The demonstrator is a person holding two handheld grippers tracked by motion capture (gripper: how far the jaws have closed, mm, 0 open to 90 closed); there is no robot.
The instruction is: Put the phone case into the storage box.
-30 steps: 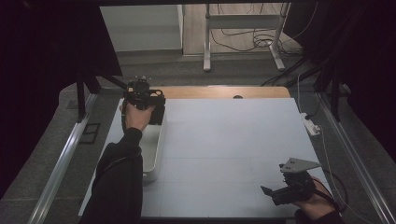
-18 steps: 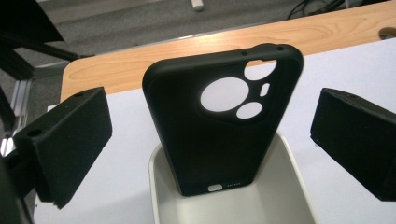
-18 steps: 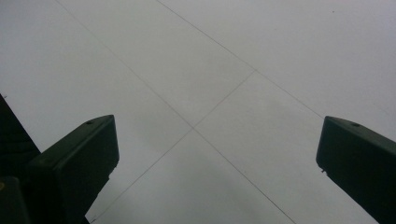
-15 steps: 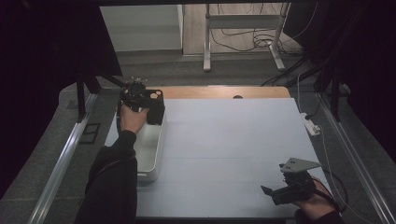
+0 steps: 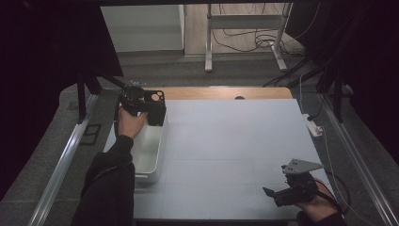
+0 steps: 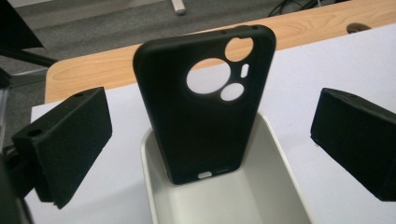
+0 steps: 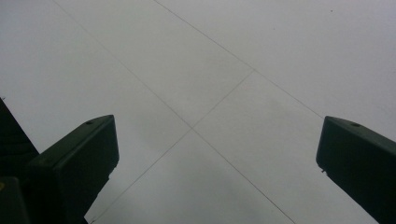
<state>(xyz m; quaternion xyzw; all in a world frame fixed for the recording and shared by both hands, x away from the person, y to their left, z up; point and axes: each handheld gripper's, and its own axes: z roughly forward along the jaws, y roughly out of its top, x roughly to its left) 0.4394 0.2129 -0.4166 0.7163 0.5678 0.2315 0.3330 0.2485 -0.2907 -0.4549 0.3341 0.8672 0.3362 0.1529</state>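
Phone case [image 6: 203, 105], black with three camera cut-outs near its top edge, stands upright at the far end of a white tray [image 6: 275, 154], leaning against the tray's far wall with its lower edge down inside. From the room, the left gripper [image 5: 136, 100] hovers over that end of the tray at the table's far left corner, its jaws spread wide with the case between them and clear air on both sides. In the left gripper view the pads [image 6: 70, 140] flank the case without touching it. To take it cleanly, the person would do well to bring the jaws level with the case's middle, square to its long edges, and squeeze gently so the soft shell does not buckle or tip forward. The right gripper [image 5: 282, 193] rests near the front right corner of the grey table [image 5: 235, 141], well apart, jaws also parted and holding nothing.
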